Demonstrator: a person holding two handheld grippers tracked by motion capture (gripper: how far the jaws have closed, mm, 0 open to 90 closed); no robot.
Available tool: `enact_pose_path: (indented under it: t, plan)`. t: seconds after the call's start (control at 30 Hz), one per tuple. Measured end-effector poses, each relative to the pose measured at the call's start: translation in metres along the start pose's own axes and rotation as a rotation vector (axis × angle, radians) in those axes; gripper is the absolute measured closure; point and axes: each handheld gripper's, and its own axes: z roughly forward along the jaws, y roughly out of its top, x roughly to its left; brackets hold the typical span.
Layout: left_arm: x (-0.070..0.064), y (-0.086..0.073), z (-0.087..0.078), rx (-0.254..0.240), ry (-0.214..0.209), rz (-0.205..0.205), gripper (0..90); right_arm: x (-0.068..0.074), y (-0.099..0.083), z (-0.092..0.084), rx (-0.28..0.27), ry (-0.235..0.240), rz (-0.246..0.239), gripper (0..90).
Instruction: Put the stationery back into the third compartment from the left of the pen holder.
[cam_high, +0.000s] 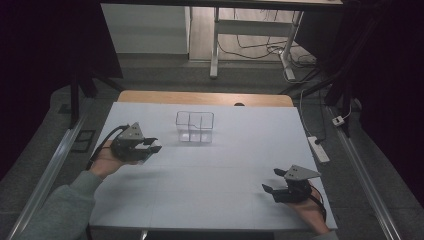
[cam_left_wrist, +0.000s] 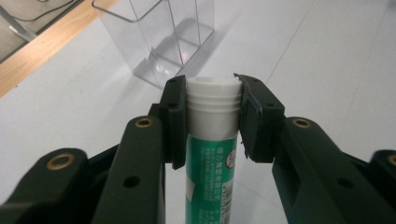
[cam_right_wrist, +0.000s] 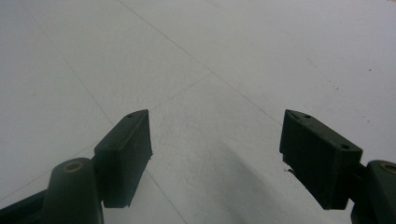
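Note:
My left gripper is shut on a green-and-white tube, its jaws clamped on the tube's white ribbed cap end. In the high view the left gripper hovers over the table's left side, a short way left of a clear plastic compartment box. That box stands upright ahead of the tube in the left gripper view. My right gripper sits low at the front right of the table. Its jaws stand wide apart with only white table between them.
A white sheet covers the table, with a wooden strip bare along the far edge. A power strip lies on the floor right of the table. Desk legs and cables stand beyond.

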Motion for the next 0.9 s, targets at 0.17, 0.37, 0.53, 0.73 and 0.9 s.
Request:
enact_pose_path:
  t: [0.17,0.37,0.53,0.73,0.9]
  plan:
    - [-0.003,0.005,-0.001,-0.037,0.010,0.004,64.5,0.000,0.000,0.000,-0.001,0.001,0.000,24.3]
    - [-0.002,0.009,-0.002,-0.090,0.018,-0.025,64.5,0.000,0.000,-0.001,-0.001,0.001,-0.001,24.3]
    - [-0.002,0.011,-0.002,-0.119,0.024,-0.037,64.5,0.000,0.000,0.000,0.001,0.001,-0.001,24.3]
    - [-0.003,0.017,-0.004,-0.172,0.024,-0.061,64.5,0.000,0.000,0.000,0.001,0.000,0.000,24.3]
    - [-0.002,0.022,-0.004,-0.204,0.029,-0.070,64.5,0.000,0.000,0.000,0.002,0.001,0.000,24.3]
